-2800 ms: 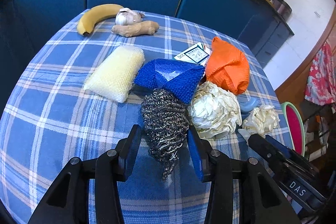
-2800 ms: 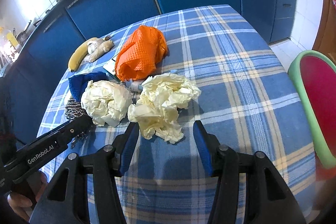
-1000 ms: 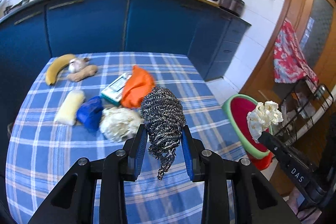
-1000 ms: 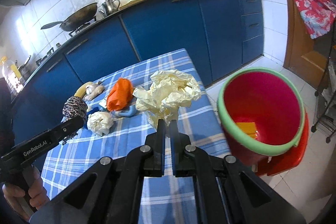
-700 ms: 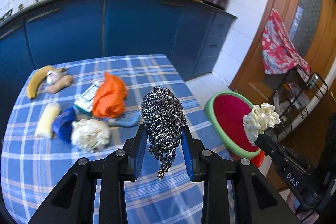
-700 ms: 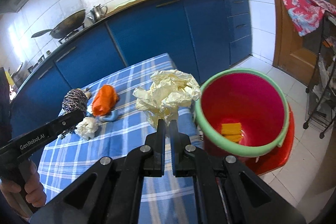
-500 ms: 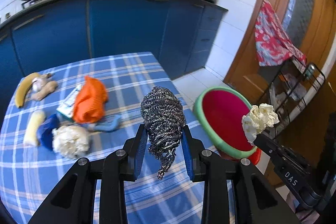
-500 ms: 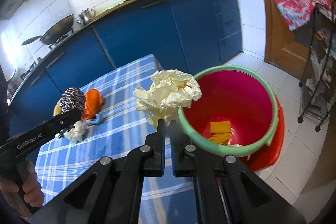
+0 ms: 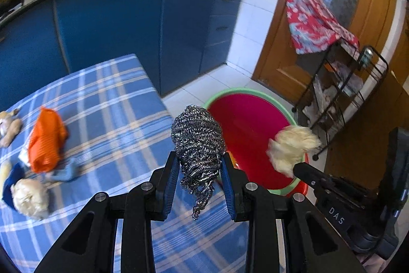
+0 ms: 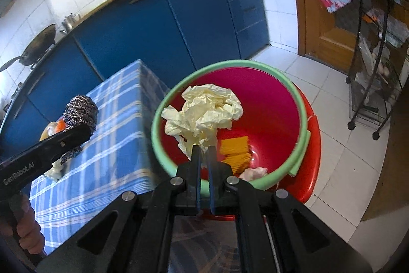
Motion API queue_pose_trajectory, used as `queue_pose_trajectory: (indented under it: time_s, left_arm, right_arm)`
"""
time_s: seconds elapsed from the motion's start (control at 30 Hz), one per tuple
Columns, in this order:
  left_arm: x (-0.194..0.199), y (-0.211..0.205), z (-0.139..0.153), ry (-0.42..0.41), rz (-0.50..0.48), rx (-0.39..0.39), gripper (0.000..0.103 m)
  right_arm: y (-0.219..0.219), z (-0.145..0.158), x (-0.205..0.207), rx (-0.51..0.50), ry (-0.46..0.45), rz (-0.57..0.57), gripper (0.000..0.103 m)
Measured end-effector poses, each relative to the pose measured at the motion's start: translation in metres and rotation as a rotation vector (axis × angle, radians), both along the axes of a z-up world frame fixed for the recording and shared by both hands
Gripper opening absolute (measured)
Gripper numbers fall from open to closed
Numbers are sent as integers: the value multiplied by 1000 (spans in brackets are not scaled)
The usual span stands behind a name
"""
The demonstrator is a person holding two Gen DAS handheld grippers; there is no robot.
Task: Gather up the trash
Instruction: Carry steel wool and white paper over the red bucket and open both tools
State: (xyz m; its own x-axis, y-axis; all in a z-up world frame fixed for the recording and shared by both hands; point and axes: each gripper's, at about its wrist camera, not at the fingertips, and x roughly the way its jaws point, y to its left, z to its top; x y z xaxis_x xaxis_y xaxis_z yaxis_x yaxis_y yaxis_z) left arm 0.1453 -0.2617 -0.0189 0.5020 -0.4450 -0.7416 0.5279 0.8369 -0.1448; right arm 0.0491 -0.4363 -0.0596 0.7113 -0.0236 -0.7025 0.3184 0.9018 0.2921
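Steel wool, a coiled scouring ball, sits clamped between the two pads of the left gripper, a loose strand dangling below; the grip is low on the ball, which leaves most of it free to fall once the jaws part. It hangs over the edge of the checked worktop, just short of the red bucket with a green rim on the floor. Pinched in the nearly closed right gripper is a crumpled wad of pale yellow paper, held by a thin tail so the bulk hangs forward, directly above the bucket's mouth. Some orange scraps already lie at the bottom. My reading is that both pieces are being carried to the bucket together, the paper ready for release first, the scourer needing a little more travel. On the worktop an orange cloth, another paper wad and a blue item wait for collection.
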Motion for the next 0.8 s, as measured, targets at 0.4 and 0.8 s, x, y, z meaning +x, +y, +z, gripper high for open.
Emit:
queue_pose_trajectory:
  time_s: [0.4, 0.8]
  left_arm:
    - [13, -52, -22, 29, -90, 39, 33]
    - [14, -77, -25, 17, -131, 49, 50]
  right_arm:
    - [-33, -14, 2, 13, -4, -61, 11]
    - [-50, -9, -14, 23, -45, -125, 29]
